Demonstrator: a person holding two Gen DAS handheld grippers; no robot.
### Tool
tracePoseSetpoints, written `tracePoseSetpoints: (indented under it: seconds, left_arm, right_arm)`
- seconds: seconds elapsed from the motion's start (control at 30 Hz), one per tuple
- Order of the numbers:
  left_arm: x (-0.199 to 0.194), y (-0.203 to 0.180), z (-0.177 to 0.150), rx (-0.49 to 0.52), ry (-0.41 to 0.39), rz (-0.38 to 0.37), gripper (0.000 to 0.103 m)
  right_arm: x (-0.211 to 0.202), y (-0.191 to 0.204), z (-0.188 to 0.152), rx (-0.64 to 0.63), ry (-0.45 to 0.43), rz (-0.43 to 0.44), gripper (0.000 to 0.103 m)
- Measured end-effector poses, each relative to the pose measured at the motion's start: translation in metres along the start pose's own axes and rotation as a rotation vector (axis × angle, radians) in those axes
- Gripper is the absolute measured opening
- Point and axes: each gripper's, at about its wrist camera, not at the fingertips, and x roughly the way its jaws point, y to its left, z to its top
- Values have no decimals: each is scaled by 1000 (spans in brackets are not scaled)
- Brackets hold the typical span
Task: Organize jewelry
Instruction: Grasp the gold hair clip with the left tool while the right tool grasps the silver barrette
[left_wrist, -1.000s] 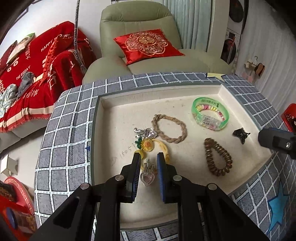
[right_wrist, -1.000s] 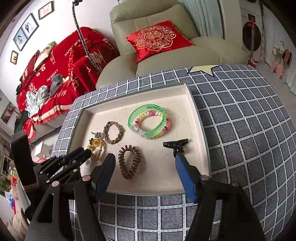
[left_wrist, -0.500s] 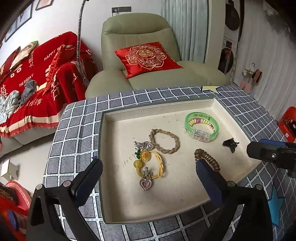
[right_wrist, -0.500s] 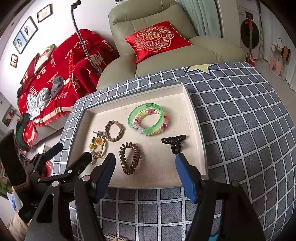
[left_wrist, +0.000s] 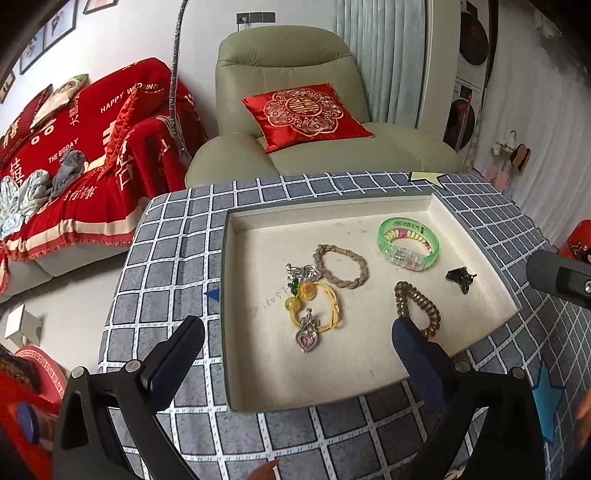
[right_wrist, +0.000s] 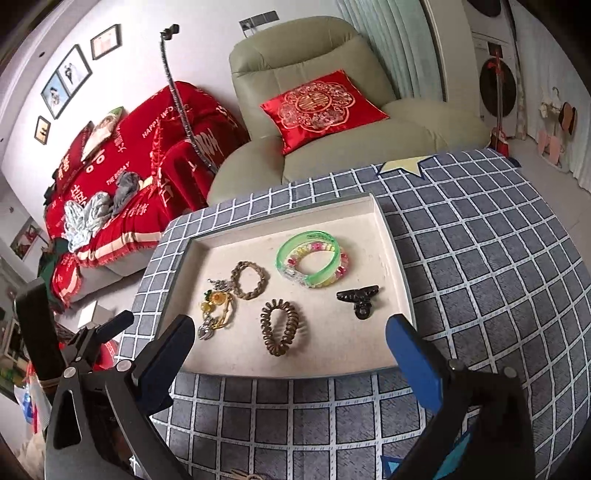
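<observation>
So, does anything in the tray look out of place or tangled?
Mostly tidy. The one odd spot is at the tray's left: the yellow cord bracelet, the silver charm and the heart pendant lie in one overlapping cluster, touching the braided bracelet. The green bangle, coil hair tie and black clip lie apart.

armchair pale green | sofa red-covered | wall white, framed pictures
</observation>
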Motion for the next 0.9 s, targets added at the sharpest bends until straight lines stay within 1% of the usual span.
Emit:
tracePoseSetpoints:
  seconds: [0.23,0.4,0.53,0.6,0.73,0.8,0.9]
  left_arm:
    - [-16,-1,-9,25,-9,19,103]
    - [-33,4,-23,27,-18,14,103]
    - [-46,13,-39,5,-17,18,103]
    - [-51,17,-48,1,-11,5,103]
    - [-64,21,-75,2,-5,1,103]
    - [-68,22,-88,15,1,15,103]
    - [-69,24,-105,16,14,39,103]
  right_arm:
    - [-13,9,-5,-40,40,-38,103]
    - [-27,5,-20,-20,61,-27,103]
    - [-33,4,-46,-20,113,-34,103]
    - [-33,4,-61,-13,148,-40,103]
    - [-30,1,-92,3,213,-52,103]
    - [-30,1,-106,11,235,-58,103]
    - [-29,2,-125,18,262,-90,103]
